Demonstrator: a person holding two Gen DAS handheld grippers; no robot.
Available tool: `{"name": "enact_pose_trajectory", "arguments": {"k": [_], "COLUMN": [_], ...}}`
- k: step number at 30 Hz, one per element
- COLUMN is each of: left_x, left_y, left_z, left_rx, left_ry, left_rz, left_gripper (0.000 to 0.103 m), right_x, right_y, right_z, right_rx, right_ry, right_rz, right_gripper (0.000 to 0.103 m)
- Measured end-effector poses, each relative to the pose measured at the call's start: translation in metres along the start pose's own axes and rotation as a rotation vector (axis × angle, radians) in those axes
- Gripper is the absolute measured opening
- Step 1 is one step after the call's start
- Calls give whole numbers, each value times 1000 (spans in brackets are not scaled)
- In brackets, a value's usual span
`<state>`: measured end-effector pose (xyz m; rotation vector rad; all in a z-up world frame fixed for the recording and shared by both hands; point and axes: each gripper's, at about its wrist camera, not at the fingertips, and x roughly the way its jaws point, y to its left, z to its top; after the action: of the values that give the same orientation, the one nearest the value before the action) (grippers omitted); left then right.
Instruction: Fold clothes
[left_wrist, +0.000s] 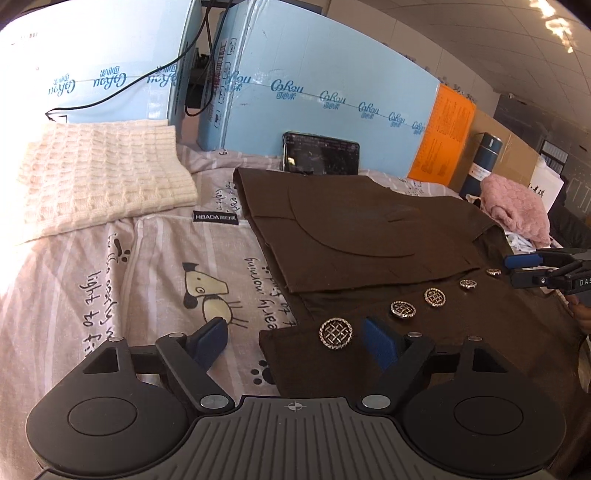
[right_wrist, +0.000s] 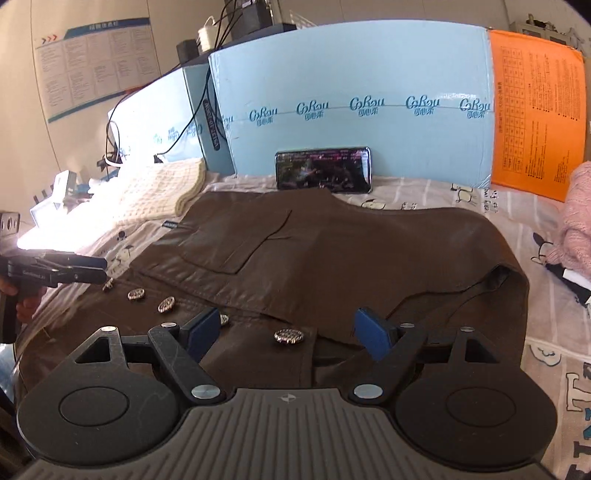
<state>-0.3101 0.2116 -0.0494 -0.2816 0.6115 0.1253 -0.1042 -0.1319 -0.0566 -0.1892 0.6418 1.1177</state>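
Note:
A brown garment (left_wrist: 369, 236) with a row of round metal buttons (left_wrist: 336, 333) lies partly folded on the printed bedsheet (left_wrist: 110, 280). It also shows in the right wrist view (right_wrist: 332, 251), with a button (right_wrist: 289, 336) near the fingers. My left gripper (left_wrist: 295, 341) is open and empty, straddling the garment's near left corner. My right gripper (right_wrist: 288, 332) is open and empty over the garment's near edge. Each gripper shows in the other's view: the right one (left_wrist: 517, 267) at the far right, the left one (right_wrist: 99, 269) at the far left.
A folded cream knit (left_wrist: 99, 177) lies at the back left. A phone (left_wrist: 320, 153) leans against light blue boxes (left_wrist: 332, 81). An orange sheet (right_wrist: 535, 110), a dark flask (left_wrist: 484, 162) and a pink knit (left_wrist: 517, 206) are at the right.

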Motion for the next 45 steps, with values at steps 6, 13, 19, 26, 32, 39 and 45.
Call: {"name": "enact_pose_trajectory", "arguments": {"k": [6, 13, 19, 26, 32, 39, 45], "left_x": [-9, -10, -15, -6, 15, 17, 0], "left_y": [-9, -33, -43, -52, -50, -56, -57], "left_z": [-13, -22, -17, 8, 5, 2, 4], "left_rx": [1, 81, 152, 231, 313, 358, 364], "left_ry": [-32, -111, -174, -244, -132, -118, -180], "left_rz": [-116, -95, -54, -30, 61, 108, 102], "left_gripper": [87, 29, 3, 3, 4, 10, 59], "right_x": [14, 14, -2, -26, -29, -22, -30], "right_y": [-1, -5, -10, -11, -16, -15, -17], "right_z": [-17, -20, -29, -33, -32, -45, -53], "right_rx": [31, 97, 81, 66, 41, -77, -61], "right_ry": [67, 53, 13, -70, -58, -19, -72], "right_rz": [12, 53, 38, -40, -190, -320, -354], "right_gripper": [83, 84, 37, 27, 67, 81, 86]}}
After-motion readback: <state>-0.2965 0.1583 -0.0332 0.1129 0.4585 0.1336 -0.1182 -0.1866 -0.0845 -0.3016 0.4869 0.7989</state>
